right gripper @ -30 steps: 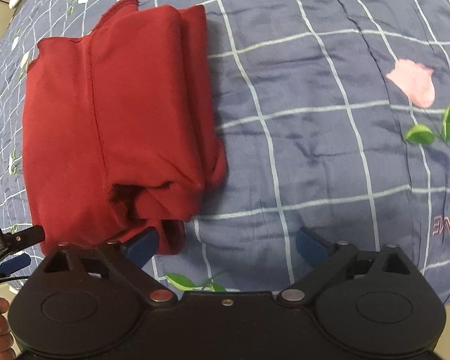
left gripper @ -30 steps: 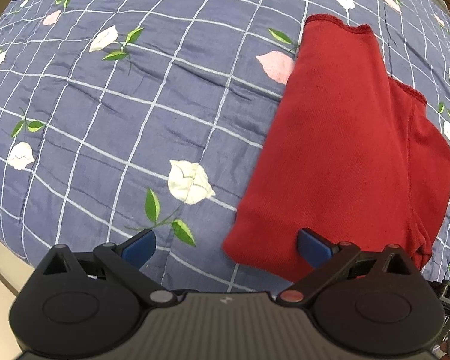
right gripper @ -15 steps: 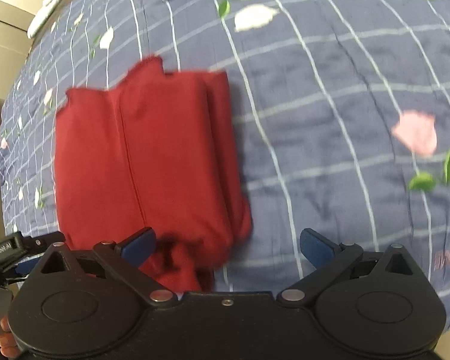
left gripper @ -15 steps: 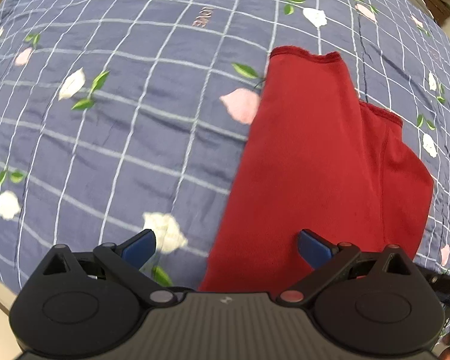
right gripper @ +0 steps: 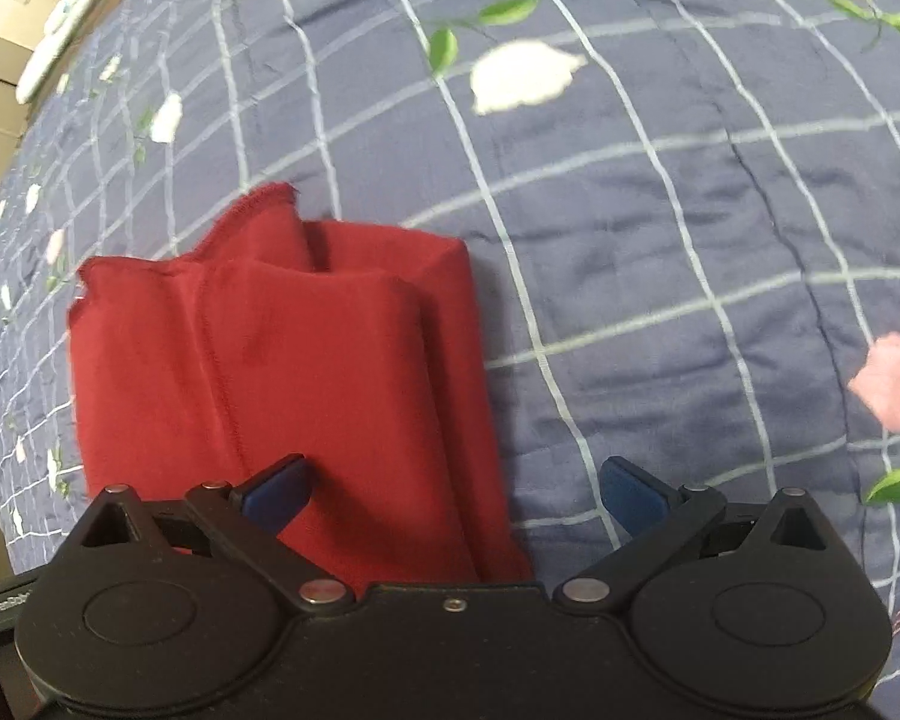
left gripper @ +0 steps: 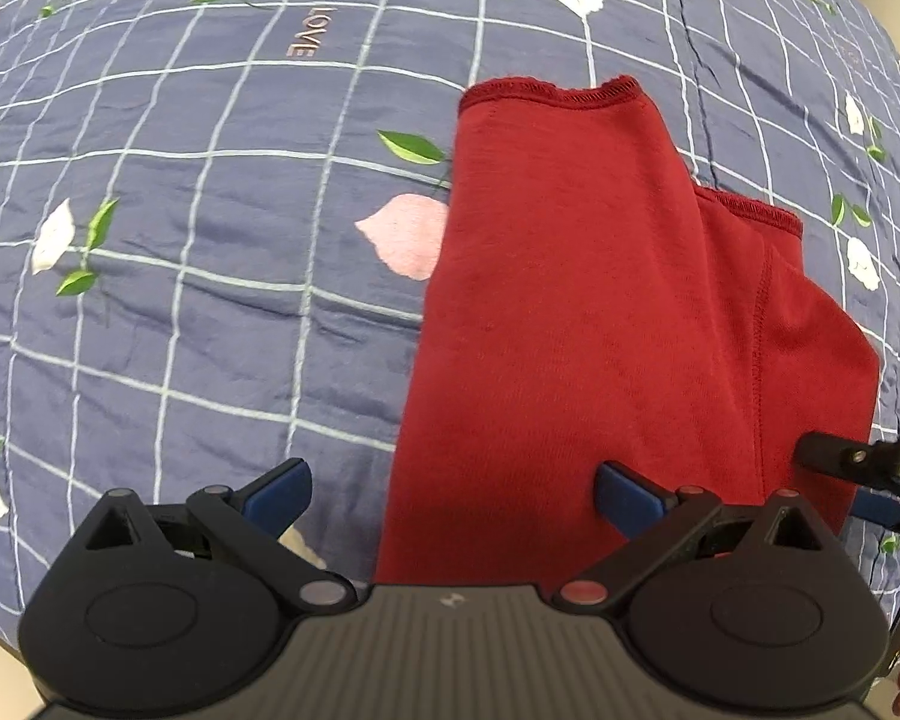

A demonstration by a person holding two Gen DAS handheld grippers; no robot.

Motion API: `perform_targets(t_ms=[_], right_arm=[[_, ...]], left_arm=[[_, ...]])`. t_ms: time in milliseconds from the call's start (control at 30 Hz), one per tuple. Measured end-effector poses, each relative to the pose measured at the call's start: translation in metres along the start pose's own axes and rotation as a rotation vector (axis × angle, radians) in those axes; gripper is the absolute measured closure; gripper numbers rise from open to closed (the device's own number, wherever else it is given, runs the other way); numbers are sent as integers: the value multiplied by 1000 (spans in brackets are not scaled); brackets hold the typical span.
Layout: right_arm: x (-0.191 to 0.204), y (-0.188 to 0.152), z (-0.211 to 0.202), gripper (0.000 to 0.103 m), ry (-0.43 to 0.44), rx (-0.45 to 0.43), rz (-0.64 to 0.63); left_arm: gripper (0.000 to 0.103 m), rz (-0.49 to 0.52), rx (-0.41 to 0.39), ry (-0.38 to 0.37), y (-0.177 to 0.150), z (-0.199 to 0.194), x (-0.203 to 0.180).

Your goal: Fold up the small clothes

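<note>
Left wrist view shows the red cloth (left gripper: 600, 348) lying flat on the bed (left gripper: 210, 240), straight ahead of our left tool (left gripper: 453, 489) and a bit to its right side. It is already folded into a long strip. Its long way runs away from the tool, from the near end under the tips to the far end with the stitched hems. One hem sits further off than the other, so the far end makes a step. A sewn seam runs the same way as the strip.

Our left tool is wide open and holds nothing. One blue tip is over the bare bed and the other is over the cloth. Our right tool (right gripper: 456, 489) is wide open and empty too. From it, the red cloth (right gripper: 282, 372) lies ahead and to the left, with one tip over the cloth and one over the bed. The right tool's tip also peeks in at the right edge of the left view, just beside the cloth.

We think the next fold is end to end. To do it well, each tool should pinch a near corner, catching all the layers together. Then we lift both sides level, carry them to the far hems and line the edges up. If only the top layer is caught, the strip may fall open.
</note>
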State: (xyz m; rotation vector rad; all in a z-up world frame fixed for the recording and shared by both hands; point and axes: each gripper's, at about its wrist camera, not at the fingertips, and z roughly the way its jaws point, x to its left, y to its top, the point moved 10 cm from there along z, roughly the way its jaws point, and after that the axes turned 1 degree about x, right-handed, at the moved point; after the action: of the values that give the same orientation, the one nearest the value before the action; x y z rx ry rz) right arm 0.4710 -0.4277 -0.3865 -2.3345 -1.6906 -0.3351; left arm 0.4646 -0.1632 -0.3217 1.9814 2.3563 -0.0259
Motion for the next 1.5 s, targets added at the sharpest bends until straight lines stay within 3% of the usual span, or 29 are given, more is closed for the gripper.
perform_targets(t_ms=[200,700,1100,1200,1333,1500], right_arm=[[-11,-4,9,0,15,-3,80],[-4,-9,12,0,-34,-20,-5],[1,-7,13,1,-81,-7,12],[7,-8,9,12,-82,-37,-4],[21,-11,3,43,-48,-64,-24],[34,-15,-2,70,-44,-81,-43]], left_arm=[[0,12,42,-28,3,11,-1],[0,25,104,-69,10,21,2],[0,27,147,-71,19,23,-1],[4,41,152,-63,23,21,-4],[18,81,147,-86,27,14,-13],[32,124,135,-67,30,5,-19]])
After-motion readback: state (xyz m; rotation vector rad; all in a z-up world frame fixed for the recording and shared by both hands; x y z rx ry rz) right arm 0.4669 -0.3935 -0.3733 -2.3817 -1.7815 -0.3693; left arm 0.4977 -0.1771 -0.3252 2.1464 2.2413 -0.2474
